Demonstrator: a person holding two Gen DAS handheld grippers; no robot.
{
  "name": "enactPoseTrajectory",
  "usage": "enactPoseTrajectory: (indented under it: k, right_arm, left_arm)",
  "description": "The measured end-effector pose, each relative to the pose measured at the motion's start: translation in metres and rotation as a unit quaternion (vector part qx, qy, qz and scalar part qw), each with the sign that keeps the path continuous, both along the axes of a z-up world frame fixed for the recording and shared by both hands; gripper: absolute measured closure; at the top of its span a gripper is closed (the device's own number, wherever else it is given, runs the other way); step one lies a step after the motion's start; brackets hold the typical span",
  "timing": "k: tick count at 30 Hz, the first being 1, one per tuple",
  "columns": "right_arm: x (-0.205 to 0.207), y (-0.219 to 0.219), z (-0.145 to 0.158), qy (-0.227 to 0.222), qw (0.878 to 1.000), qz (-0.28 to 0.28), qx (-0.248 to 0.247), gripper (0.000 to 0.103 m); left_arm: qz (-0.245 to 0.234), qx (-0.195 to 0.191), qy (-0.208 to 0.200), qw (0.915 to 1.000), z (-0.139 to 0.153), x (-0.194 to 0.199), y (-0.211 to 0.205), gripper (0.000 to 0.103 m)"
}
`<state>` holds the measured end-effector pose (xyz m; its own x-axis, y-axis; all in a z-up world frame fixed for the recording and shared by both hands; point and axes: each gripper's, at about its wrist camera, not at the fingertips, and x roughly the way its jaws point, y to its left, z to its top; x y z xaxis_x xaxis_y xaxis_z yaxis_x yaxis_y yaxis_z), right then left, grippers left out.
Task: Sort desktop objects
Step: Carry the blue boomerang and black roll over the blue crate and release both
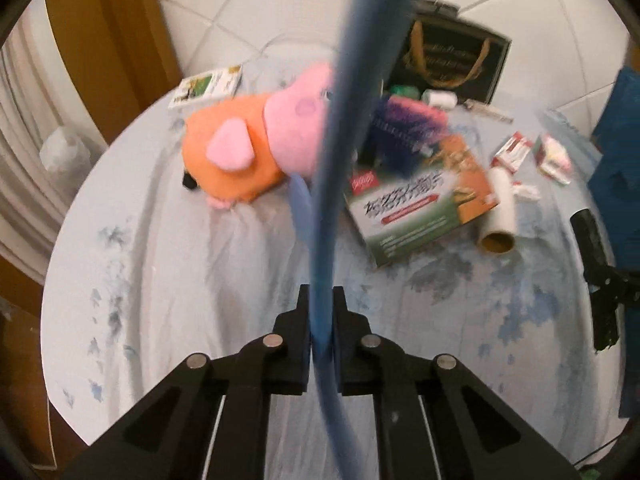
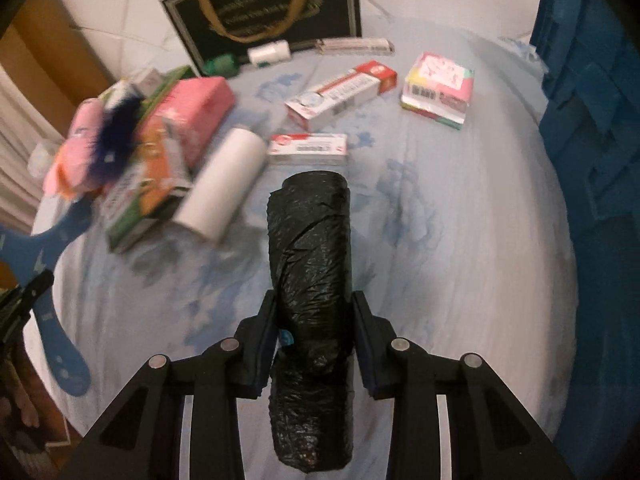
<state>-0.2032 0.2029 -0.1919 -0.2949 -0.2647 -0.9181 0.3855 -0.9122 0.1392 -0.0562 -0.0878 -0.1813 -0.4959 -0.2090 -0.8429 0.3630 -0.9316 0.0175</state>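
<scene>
My left gripper [image 1: 321,312] is shut on the blue flat handle [image 1: 340,140] of a brush with purple bristles; the handle also shows at the left of the right wrist view [image 2: 48,280], with the bristles [image 2: 114,140] blurred. My right gripper [image 2: 314,312] is shut on a roll of black bin bags [image 2: 310,248], held above the blue-patterned cloth [image 2: 460,240]. On the cloth lie a pink and orange plush pig [image 1: 256,144], a green and orange box [image 1: 420,204], a white paper roll [image 2: 224,184], toothpaste boxes [image 2: 340,94] and a pink packet [image 2: 438,88].
A black gift bag with gold handles [image 2: 264,12] stands at the back, with a white spool [image 2: 270,53] and a green one [image 2: 219,65] before it. A blue crate [image 2: 592,120] rises at the right. A small booklet [image 1: 208,86] lies at the far left.
</scene>
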Motion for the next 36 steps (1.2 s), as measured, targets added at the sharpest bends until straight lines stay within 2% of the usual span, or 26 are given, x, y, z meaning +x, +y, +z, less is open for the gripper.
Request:
enactPoseTrajectory:
  k: [6, 10, 14, 17, 22, 29, 32, 36]
  right_arm:
    - [0.033, -0.012, 0.039, 0.035, 0.999, -0.003, -0.027, 0.069]
    - [0.055, -0.012, 0.077, 0.074, 0.996, -0.008, -0.041, 0.069]
    - [0.078, -0.006, 0.119, 0.123, 0.991, -0.023, -0.052, 0.069]
    - [0.095, 0.004, 0.147, 0.154, 0.985, -0.04, -0.063, 0.069]
    - [0.123, 0.026, 0.192, 0.204, 0.973, -0.081, -0.066, 0.069]
    - [0.16, 0.081, 0.25, 0.264, 0.952, -0.137, -0.069, 0.069]
    - [0.175, 0.121, 0.277, 0.29, 0.941, -0.159, -0.078, 0.069]
    - [0.189, 0.181, 0.307, 0.319, 0.926, -0.185, -0.076, 0.069]
  left_arm:
    - [-0.033, -0.011, 0.052, 0.9981, 0.039, 0.009, 0.011, 0.095]
    - [-0.057, -0.02, 0.088, 0.9943, 0.069, 0.015, 0.02, 0.095]
    - [-0.082, -0.025, 0.129, 0.988, 0.098, 0.02, 0.029, 0.095]
    - [-0.113, -0.025, 0.161, 0.9801, 0.122, 0.022, 0.042, 0.095]
    - [-0.18, -0.008, 0.211, 0.9607, 0.161, 0.017, 0.078, 0.095]
    - [-0.261, 0.006, 0.27, 0.9266, 0.218, 0.01, 0.153, 0.095]
    - [-0.295, 0.01, 0.291, 0.9102, 0.246, 0.007, 0.199, 0.095]
    - [-0.332, 0.012, 0.317, 0.8884, 0.276, 0.005, 0.28, 0.095]
